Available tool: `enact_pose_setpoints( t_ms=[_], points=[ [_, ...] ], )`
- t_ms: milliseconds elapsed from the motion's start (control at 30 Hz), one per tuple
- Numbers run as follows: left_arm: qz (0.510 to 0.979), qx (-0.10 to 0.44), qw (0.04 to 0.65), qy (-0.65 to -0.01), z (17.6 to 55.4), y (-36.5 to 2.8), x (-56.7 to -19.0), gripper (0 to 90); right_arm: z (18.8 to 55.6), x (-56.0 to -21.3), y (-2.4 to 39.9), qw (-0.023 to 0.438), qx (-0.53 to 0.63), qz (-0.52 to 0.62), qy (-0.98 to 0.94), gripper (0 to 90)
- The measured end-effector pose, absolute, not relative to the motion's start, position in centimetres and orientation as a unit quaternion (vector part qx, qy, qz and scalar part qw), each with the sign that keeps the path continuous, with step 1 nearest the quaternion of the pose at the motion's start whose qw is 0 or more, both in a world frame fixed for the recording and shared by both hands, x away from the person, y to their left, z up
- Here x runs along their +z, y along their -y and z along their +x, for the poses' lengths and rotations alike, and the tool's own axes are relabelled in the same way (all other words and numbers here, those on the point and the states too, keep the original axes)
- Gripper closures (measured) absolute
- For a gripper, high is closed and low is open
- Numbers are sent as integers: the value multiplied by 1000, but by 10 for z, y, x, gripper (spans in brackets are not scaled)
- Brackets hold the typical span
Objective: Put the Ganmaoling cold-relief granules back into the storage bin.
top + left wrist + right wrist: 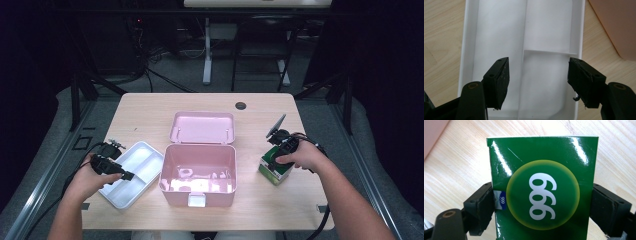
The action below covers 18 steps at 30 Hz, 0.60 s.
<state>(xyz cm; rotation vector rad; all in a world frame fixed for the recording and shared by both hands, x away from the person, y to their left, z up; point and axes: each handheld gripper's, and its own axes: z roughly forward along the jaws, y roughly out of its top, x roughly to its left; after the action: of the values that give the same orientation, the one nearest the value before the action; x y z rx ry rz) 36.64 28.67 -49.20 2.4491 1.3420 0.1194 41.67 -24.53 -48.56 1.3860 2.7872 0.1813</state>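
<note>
A green box printed with a yellow ring and white "999" stands on the table at the right. My right gripper has a pad pressed on each side of it, and in the high view the gripper comes down on the box from above. Over the near end of a white divided tray, my left gripper stands open. The left gripper view has those jaws wide apart above the tray's bare compartments, with nothing between them.
An open pink box sits mid-table with its lid lying back behind it; its corner lies just right of the tray. A dark round hole marks the table's far edge. Cables trail from both grippers.
</note>
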Motion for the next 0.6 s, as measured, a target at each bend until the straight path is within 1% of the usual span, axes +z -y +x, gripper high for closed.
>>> enact_pose_setpoints(
  t_ms=[600],
  points=[
    [865,39,170,-471,368,-288,-494,344,413,-455,239,16,60,420,-906,153]
  ],
)
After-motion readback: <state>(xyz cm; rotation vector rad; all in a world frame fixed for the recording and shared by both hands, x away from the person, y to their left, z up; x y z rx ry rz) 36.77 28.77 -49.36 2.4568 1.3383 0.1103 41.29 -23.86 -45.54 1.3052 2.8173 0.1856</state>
